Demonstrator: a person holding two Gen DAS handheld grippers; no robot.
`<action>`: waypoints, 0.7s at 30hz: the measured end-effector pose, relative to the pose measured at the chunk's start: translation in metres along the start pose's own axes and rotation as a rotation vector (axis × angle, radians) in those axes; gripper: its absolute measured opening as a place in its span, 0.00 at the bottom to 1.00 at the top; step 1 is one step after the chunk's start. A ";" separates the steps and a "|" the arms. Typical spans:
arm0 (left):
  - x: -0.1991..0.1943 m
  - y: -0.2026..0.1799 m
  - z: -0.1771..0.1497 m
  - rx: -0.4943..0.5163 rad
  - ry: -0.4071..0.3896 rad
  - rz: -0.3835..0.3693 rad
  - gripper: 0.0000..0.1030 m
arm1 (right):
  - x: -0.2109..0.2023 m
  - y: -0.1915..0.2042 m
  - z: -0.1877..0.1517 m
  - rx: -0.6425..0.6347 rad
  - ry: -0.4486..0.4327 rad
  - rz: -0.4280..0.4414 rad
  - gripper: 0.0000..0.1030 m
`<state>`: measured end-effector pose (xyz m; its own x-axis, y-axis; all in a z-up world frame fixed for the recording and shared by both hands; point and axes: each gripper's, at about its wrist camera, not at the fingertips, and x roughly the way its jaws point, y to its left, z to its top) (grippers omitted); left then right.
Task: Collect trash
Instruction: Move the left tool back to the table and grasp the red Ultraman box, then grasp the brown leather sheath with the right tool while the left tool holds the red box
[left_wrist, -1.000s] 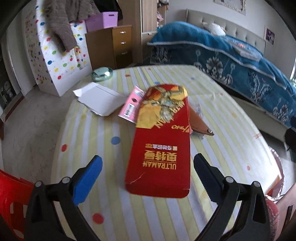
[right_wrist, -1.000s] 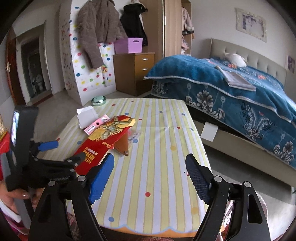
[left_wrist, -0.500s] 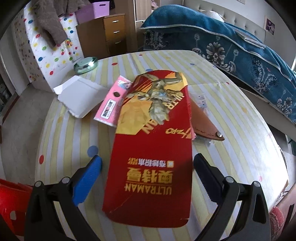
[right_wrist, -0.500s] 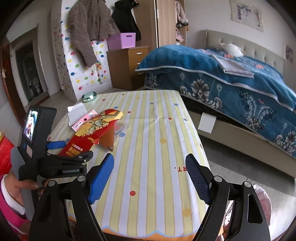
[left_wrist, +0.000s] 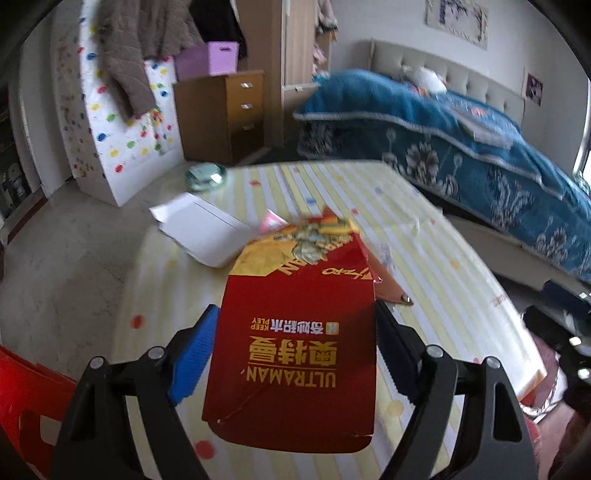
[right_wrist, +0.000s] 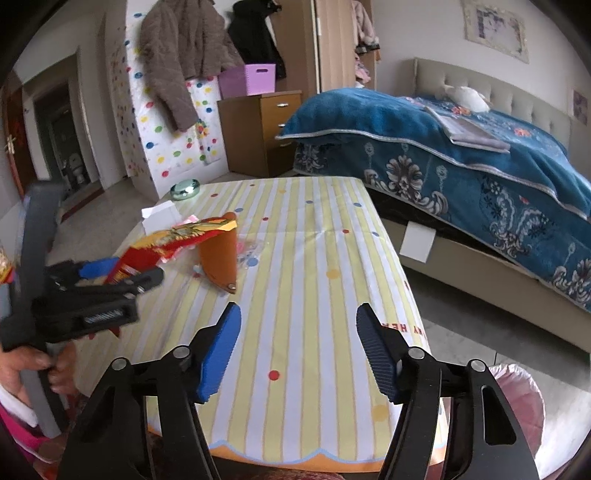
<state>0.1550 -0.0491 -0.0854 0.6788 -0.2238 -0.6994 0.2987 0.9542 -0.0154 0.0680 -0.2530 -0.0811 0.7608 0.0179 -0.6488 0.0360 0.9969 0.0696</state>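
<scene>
Left tool (left_wrist: 295, 354) has just been closing and now pinches our red box (left_wrist: 295, 332) by its edges, lower centre; light, crushable card, so we squeeze gently; right tool (right_wrist: 297, 350) spread, empty

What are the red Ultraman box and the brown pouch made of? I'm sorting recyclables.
Red Ultraman box: apparently thin glossy printed cardboard; its near edge shows creases and a tear. Brown pouch: looks like matte leather or imitation, with a metal snap.
</scene>
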 end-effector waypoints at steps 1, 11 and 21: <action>-0.005 0.003 0.002 -0.007 -0.012 0.008 0.77 | 0.001 0.002 0.001 -0.007 -0.002 0.006 0.62; -0.025 0.038 0.016 -0.062 -0.092 0.077 0.77 | 0.033 0.046 0.026 -0.118 0.029 0.083 0.51; 0.002 0.051 0.035 -0.059 -0.105 0.122 0.77 | 0.095 0.076 0.045 -0.186 0.137 0.108 0.53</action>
<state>0.1953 -0.0084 -0.0623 0.7753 -0.1218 -0.6198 0.1715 0.9850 0.0209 0.1724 -0.1792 -0.1038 0.6580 0.1225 -0.7430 -0.1704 0.9853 0.0115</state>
